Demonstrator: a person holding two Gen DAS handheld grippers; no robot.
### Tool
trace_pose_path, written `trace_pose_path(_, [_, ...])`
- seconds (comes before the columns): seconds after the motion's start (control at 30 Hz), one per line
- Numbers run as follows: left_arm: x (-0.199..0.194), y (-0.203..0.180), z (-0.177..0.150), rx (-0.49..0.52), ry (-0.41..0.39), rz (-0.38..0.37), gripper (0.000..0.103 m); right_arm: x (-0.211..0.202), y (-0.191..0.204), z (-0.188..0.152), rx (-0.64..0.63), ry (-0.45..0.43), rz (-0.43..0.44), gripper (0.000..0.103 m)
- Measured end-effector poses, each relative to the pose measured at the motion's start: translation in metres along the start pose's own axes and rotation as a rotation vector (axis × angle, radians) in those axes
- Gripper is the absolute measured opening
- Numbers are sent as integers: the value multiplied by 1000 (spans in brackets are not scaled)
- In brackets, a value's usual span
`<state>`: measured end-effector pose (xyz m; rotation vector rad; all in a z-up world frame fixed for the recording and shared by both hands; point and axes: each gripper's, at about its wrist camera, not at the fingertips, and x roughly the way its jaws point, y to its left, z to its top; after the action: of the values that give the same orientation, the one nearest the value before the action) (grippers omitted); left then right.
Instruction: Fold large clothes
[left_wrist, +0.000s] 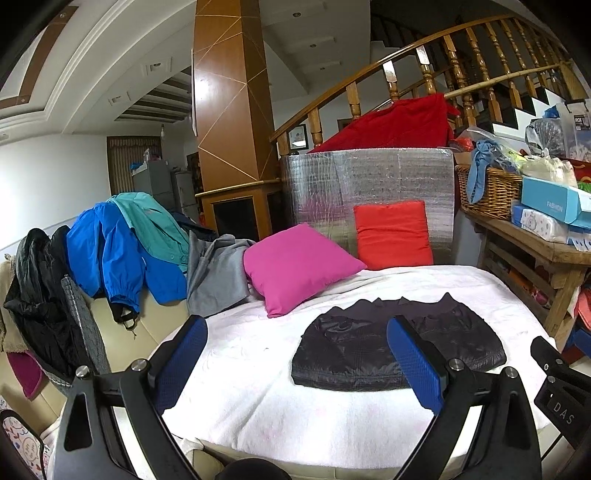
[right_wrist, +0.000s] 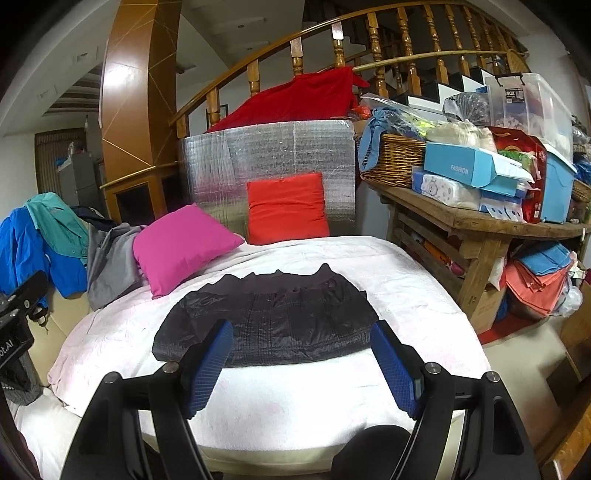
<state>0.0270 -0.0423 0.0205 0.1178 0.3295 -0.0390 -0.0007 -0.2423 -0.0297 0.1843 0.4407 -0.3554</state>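
left wrist view shows your left gripper (left_wrist: 299, 363) spread wide and empty, above the white blanket (left_wrist: 258, 417); your right gripper (right_wrist: 303, 365) is equally released. the dark jacket (right_wrist: 269, 328) lies folded flat mid-blanket, in front of the pink cushion (right_wrist: 181, 245). slick fabric could slide and unfold if you pinch just 1 layer. clothes pile (left_wrist: 110, 251) left of the cushion awaits; nothing blocks the jacket.
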Motion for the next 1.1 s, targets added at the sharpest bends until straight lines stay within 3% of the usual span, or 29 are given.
trace_pose_path(1.1, [-1,8,-3,-2,3,7,98,1,5,-2,7,0,8,80])
